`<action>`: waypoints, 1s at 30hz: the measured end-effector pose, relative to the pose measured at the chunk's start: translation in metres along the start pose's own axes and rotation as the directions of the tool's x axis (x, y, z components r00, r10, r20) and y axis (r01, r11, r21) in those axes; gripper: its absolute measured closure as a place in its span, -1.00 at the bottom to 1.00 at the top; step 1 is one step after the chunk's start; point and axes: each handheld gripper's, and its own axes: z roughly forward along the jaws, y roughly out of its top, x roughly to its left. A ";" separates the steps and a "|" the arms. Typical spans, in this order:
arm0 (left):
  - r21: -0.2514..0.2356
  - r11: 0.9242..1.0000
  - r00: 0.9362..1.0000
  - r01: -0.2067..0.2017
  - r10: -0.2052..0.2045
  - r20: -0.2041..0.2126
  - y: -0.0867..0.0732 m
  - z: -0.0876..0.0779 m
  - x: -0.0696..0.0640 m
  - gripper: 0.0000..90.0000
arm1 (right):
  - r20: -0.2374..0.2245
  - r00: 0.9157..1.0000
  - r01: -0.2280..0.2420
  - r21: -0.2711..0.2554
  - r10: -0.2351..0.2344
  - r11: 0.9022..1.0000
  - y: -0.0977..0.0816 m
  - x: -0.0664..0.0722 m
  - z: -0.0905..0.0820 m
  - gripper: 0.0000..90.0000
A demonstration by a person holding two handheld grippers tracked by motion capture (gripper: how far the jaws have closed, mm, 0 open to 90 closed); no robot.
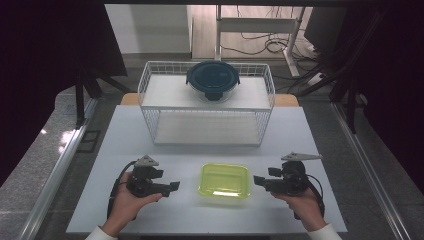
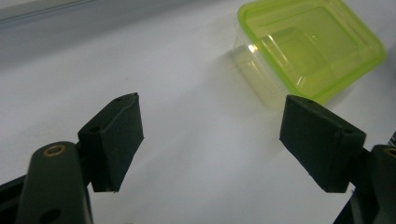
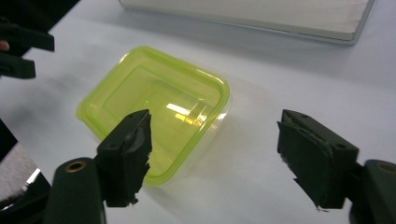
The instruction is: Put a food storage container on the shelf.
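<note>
- Container [image 1: 224,180]: a clear rectangular tub with a yellow-green lid, closed, resting flat on the white surface [image 1: 200,145] near its front edge, midway between the two grippers
- In the left gripper view the container [image 2: 310,46] lies ahead and to the right of the jaws, apart from them; in the right gripper view the container [image 3: 156,107] lies ahead and to the left, partly behind the left-hand jaw
- Left gripper [image 1: 174,186]: held in the person's left hand [image 1: 127,202], just left of the container, pointing toward it; jaws spread wide with nothing between them, as the left gripper [image 2: 210,140] shows in its own view
- Right gripper [image 1: 258,180]: held in the right hand [image 1: 305,205], just right of the container, pointing toward it; jaws spread wide and empty, per the right gripper [image 3: 215,154] in its own view
- Wire rack [image 1: 206,102]: white, two-level, standing on the surface behind the container, well apart from it
- Round bowl [image 1: 213,80]: glass with a dark lid, sitting on the rack's upper shelf, right of centre
</note>
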 end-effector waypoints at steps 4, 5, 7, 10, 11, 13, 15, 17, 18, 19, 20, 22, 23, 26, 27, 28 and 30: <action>-0.011 1.000 1.000 -0.001 0.001 0.007 0.000 -0.001 -0.003 -0.54 | -0.038 0.999 -0.019 -0.006 0.019 1.000 0.000 -0.004 0.000 -0.49; -0.017 1.000 1.000 0.003 -0.003 0.011 0.001 -0.001 -0.003 -0.53 | -0.046 0.999 -0.024 -0.001 0.024 1.000 0.000 -0.004 0.001 -0.49; -0.025 1.000 1.000 0.018 -0.017 0.026 0.002 0.000 -0.003 -0.53 | -0.059 0.998 -0.031 0.003 0.031 1.000 -0.001 -0.005 0.002 -0.44; -0.039 0.998 0.998 0.040 -0.039 0.047 0.005 0.002 -0.003 -0.52 | -0.058 0.998 -0.038 -0.002 0.038 0.999 -0.003 -0.005 0.003 -0.43; -0.042 0.998 0.998 0.047 -0.045 0.053 0.006 0.003 -0.003 -0.52 | -0.063 0.997 -0.044 -0.007 0.044 0.999 -0.003 -0.005 0.003 -0.40; -0.050 0.997 0.996 0.060 -0.057 0.064 0.009 0.004 -0.004 -0.52 | -0.082 0.995 -0.057 -0.004 0.056 0.998 -0.005 -0.005 0.003 -0.37; -0.051 0.997 0.996 0.062 -0.058 0.075 0.010 0.006 -0.005 -0.52 | -0.086 0.994 -0.068 0.002 0.068 0.998 -0.006 -0.006 0.005 -0.36; -0.043 0.998 0.996 0.054 -0.050 0.078 0.010 0.008 -0.005 -0.52 | -0.090 0.993 -0.077 0.008 0.077 0.997 -0.005 -0.008 0.007 -0.34; -0.036 0.998 0.996 0.051 -0.048 0.080 0.010 0.010 -0.005 -0.52 | -0.091 0.993 -0.079 0.007 0.079 0.997 -0.005 -0.008 0.009 -0.33; -0.035 0.998 0.995 0.053 -0.050 0.083 0.011 0.011 -0.005 -0.51 | -0.092 0.992 -0.083 0.010 0.083 0.997 -0.004 -0.008 0.010 -0.32; -0.030 0.998 0.994 0.059 -0.056 0.089 0.011 0.012 -0.006 -0.51 | -0.092 0.992 -0.090 0.018 0.091 0.996 -0.004 -0.008 0.011 -0.31; -0.027 0.997 0.992 0.072 -0.069 0.104 0.014 0.015 -0.007 -0.49 | -0.095 0.990 -0.100 0.028 0.103 0.995 -0.007 -0.007 0.012 -0.28; -0.023 0.997 0.992 0.075 -0.072 0.106 0.015 0.016 -0.007 -0.47 | -0.097 0.990 -0.104 0.035 0.107 0.994 -0.010 -0.007 0.012 -0.27; -0.005 0.997 0.993 0.080 -0.079 0.092 0.015 0.019 -0.010 -0.42 | -0.105 0.985 -0.131 0.034 0.134 0.991 -0.013 -0.007 0.012 -0.24; -0.003 0.996 0.992 0.084 -0.083 0.092 0.015 0.019 -0.010 -0.42 | -0.111 0.984 -0.138 0.032 0.141 0.990 -0.012 -0.006 0.012 -0.24; -0.004 0.995 0.991 0.096 -0.095 0.097 0.016 0.019 -0.010 -0.41 | -0.112 0.983 -0.142 0.033 0.145 0.989 -0.012 -0.005 0.013 -0.23; -0.009 0.990 0.982 0.140 -0.138 0.127 0.017 0.018 -0.008 -0.41 | -0.116 0.982 -0.143 0.036 0.147 0.989 -0.012 -0.002 0.015 -0.21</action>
